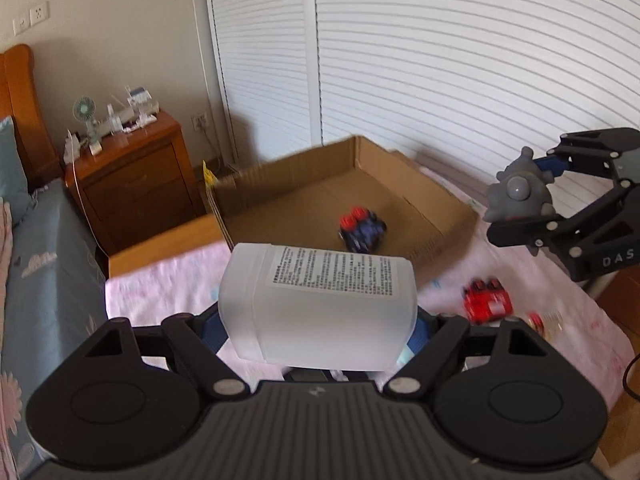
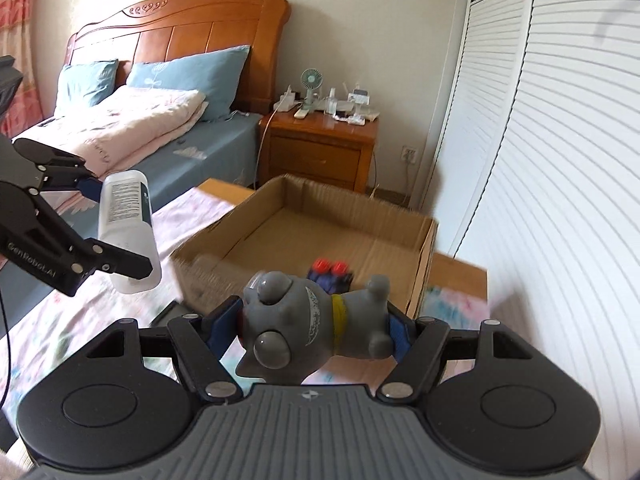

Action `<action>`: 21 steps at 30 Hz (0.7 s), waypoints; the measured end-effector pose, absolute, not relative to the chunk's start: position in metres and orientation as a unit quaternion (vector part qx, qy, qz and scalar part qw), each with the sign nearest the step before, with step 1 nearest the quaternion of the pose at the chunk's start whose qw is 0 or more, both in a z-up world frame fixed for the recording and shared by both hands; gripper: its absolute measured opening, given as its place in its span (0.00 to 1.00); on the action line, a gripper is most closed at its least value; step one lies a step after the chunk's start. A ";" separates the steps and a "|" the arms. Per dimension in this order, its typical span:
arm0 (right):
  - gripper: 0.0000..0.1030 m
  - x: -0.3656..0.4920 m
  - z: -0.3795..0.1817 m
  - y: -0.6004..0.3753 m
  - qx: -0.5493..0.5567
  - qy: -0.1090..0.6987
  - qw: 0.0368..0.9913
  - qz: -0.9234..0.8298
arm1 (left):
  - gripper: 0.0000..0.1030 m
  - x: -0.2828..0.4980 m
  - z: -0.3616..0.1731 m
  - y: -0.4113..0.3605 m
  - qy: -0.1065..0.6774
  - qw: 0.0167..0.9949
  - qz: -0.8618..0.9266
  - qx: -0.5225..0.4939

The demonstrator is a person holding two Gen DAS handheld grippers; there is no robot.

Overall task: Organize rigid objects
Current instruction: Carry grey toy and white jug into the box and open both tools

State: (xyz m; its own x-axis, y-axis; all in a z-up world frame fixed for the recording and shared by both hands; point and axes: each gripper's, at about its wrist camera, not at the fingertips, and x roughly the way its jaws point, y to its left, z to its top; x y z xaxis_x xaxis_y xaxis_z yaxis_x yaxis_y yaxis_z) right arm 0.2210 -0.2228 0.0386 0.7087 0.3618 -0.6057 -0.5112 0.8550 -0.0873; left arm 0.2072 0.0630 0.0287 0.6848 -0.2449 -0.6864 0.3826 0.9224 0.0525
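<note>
Your left gripper (image 1: 318,320) is clamping a white bottle (image 1: 320,304) lying sideways between its pads, and your right gripper (image 2: 316,330) is squeezing a grey toy (image 2: 308,324) the same way. Both are hanging above the pink cloth (image 1: 168,280), short of the cardboard box (image 1: 436,200). The box is holding one blue-and-red toy car (image 1: 362,229), blurred. A red car (image 1: 487,300) is lying on the cloth outside; a small thing beside it is too smeared to name.

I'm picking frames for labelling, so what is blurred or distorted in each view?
Left wrist: cardboard box rim and red toy car smeared by motion; white bottle fairly sharp; slatted doors bowed by the fisheye. Right wrist: box near edge blurred, grey toy figure sharp, bright window glare top left.
</note>
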 end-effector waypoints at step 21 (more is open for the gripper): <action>1.00 0.257 0.020 -0.233 -0.071 0.319 0.928 0.180 | 0.80 0.297 0.031 0.045 0.369 0.912 -0.149 0.100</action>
State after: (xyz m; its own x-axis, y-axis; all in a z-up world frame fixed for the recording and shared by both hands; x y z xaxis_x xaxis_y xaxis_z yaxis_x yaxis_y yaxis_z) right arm 0.2565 -0.2328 0.0196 0.7310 0.2888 -0.6182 -0.3797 0.9250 -0.0169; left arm 0.2975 0.0449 0.0314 0.6836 -0.1989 -0.7023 0.3464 0.9353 0.0723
